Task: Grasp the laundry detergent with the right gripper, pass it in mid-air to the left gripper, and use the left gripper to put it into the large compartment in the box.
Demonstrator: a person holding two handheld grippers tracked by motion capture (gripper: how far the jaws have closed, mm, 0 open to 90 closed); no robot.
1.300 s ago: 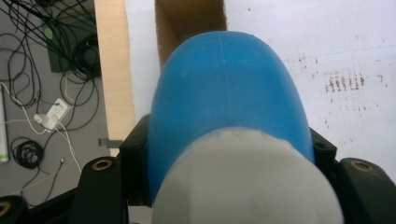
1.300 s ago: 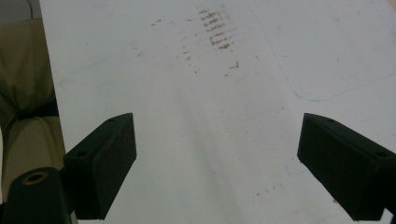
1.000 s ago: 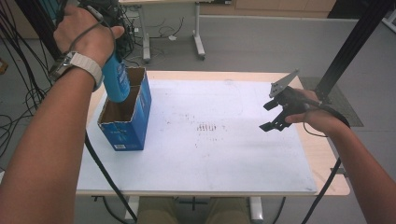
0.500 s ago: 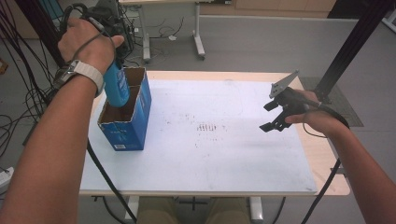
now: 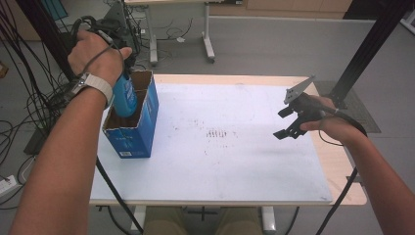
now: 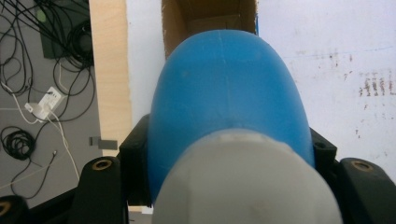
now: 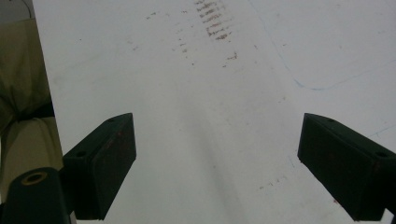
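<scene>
A blue bottle [image 5: 125, 98] with a pale grey cap [image 6: 247, 182] hangs bottom-down, its lower end inside the open top of a blue cardboard box [image 5: 134, 132] at the table's left. My left gripper [image 6: 224, 154] is shut on the bottle near its cap end; in the high view my hand covers the gripper. Past the bottle, the left gripper view looks into the brown inside of the box [image 6: 205, 14]. At the right of the table my right gripper [image 5: 289, 123] hovers above the white sheet, open, nothing between its fingers [image 7: 100, 163].
The white sheet [image 5: 220, 147] covers most of the wooden table, with dark smudges [image 5: 218, 133] at its middle. Cables lie on the floor to the left [image 5: 29, 122]. A black post [image 5: 372, 44] rises at the back right, and another table's legs [image 5: 208, 34] stand behind.
My left hand has come down with the blue bottle, so its lower end now sits deeper in the box. The right gripper has stayed where it was.
</scene>
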